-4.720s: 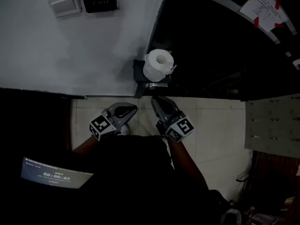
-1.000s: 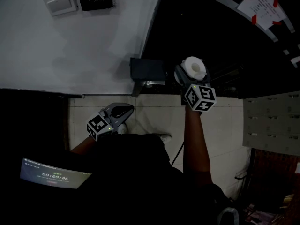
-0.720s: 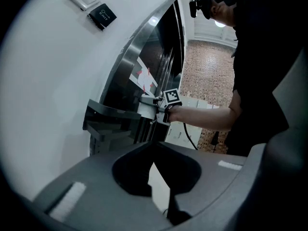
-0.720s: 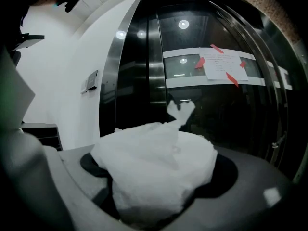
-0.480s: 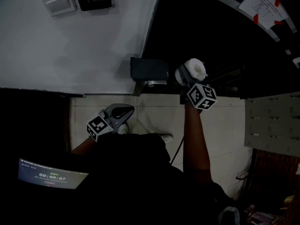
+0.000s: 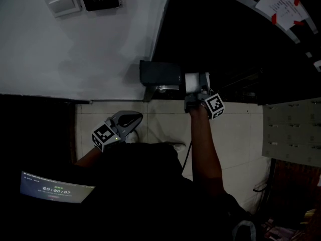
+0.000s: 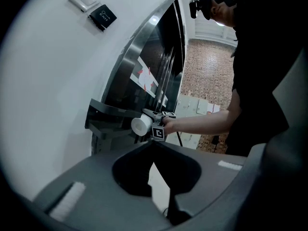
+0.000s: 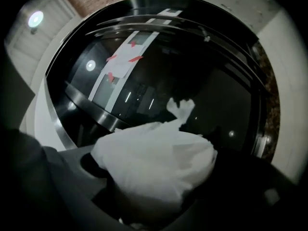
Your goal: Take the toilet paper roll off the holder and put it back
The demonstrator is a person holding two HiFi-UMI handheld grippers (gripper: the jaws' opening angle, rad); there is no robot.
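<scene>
"Where's the toilet paper roll [image 6: 196, 82]?"

"Off the dark holder [image 6: 159, 75], sideways just beside its right edge. The right claw [image 6: 197, 90] is clamped on it."

"What's around?"

"White wall with a switch [image 6: 63, 3] well up and left, and a glossy black curved panel [image 6: 235, 39] behind. The left claw [image 6: 136, 117] is pinched closed on nothing, low over the tiled floor [image 6: 160, 119]."

"Any differences between views?"

"Only the right gripper view shows the roll's torn tail sticking up."

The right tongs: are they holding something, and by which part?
Yes. The right tongs clasp the toilet paper roll across its rounded outer sides, beside the holder. The left tongs hold nothing.
</scene>
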